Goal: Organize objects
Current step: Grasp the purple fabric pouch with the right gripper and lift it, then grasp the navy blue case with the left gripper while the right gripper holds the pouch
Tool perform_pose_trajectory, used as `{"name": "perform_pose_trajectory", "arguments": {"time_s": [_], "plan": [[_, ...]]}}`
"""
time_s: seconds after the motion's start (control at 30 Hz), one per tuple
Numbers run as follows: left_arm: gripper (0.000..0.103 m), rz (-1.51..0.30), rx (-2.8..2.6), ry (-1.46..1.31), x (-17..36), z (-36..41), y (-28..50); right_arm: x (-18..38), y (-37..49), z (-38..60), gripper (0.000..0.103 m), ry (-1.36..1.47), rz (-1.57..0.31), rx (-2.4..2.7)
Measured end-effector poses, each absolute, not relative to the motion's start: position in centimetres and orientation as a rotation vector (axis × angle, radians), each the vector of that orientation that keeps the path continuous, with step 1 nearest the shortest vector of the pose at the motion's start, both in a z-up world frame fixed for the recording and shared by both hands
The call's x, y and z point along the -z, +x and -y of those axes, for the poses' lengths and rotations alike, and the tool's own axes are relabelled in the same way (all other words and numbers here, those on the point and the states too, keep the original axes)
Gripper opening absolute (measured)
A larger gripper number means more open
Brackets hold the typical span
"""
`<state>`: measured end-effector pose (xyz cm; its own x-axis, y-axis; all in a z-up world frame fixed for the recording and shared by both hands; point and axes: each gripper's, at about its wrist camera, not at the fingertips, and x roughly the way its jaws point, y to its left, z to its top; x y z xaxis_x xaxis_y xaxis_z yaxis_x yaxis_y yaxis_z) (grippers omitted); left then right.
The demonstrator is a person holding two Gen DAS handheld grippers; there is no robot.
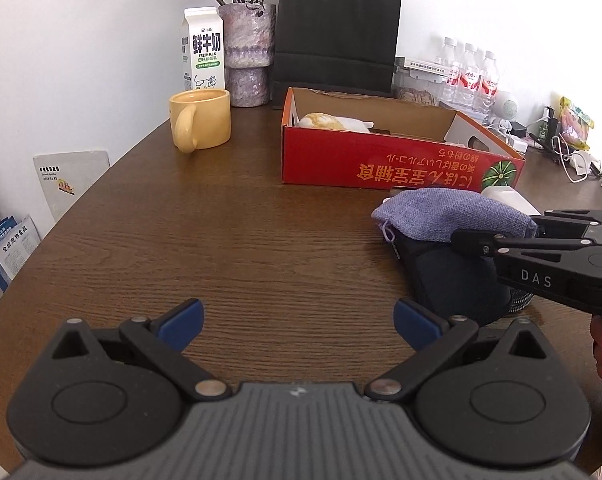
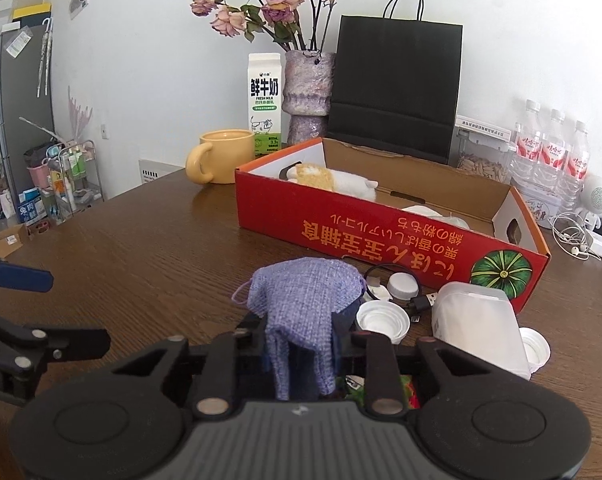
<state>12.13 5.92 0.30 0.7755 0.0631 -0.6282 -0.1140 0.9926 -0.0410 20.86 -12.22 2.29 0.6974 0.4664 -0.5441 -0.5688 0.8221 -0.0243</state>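
Observation:
A purple woven drawstring pouch lies draped over a dark navy object in front of the red cardboard box. My right gripper is shut on the pouch's near end, and the cloth bunches between its jaws. In the left wrist view the same pouch sits at the right, with the right gripper coming in from the right edge. My left gripper is open over bare table, left of the pouch, with nothing between its blue pads. A white-and-tan plush toy lies inside the box.
White caps, a white plastic container and a black cable crowd the table right of the pouch. Behind stand a yellow mug, milk carton, flower vase, black paper bag and water bottles.

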Motion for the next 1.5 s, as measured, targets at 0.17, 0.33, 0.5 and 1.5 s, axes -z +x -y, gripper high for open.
{"name": "perform_pose_trajectory", "arguments": {"time_s": [0.17,0.33,0.5,1.5], "plan": [[0.103,-0.678,-0.095,-0.078,-0.3,-5.9,12.1,-2.9,19.2,13.6,0.010,-0.180,-0.447,-0.591],[0.103,-0.684,-0.085,-0.075,-0.2,-5.4,12.0,-4.1,16.7,15.8,0.009,-0.144,-0.337,-0.575],[0.103,-0.685,-0.057,-0.072,-0.3,-4.4,12.3,-4.5,14.8,18.5,0.009,-0.114,-0.289,-0.523],[0.093,-0.732,-0.011,-0.271,2.4,2.1,20.3,-2.6,13.5,23.8,0.009,-0.003,-0.272,-0.390]]}}
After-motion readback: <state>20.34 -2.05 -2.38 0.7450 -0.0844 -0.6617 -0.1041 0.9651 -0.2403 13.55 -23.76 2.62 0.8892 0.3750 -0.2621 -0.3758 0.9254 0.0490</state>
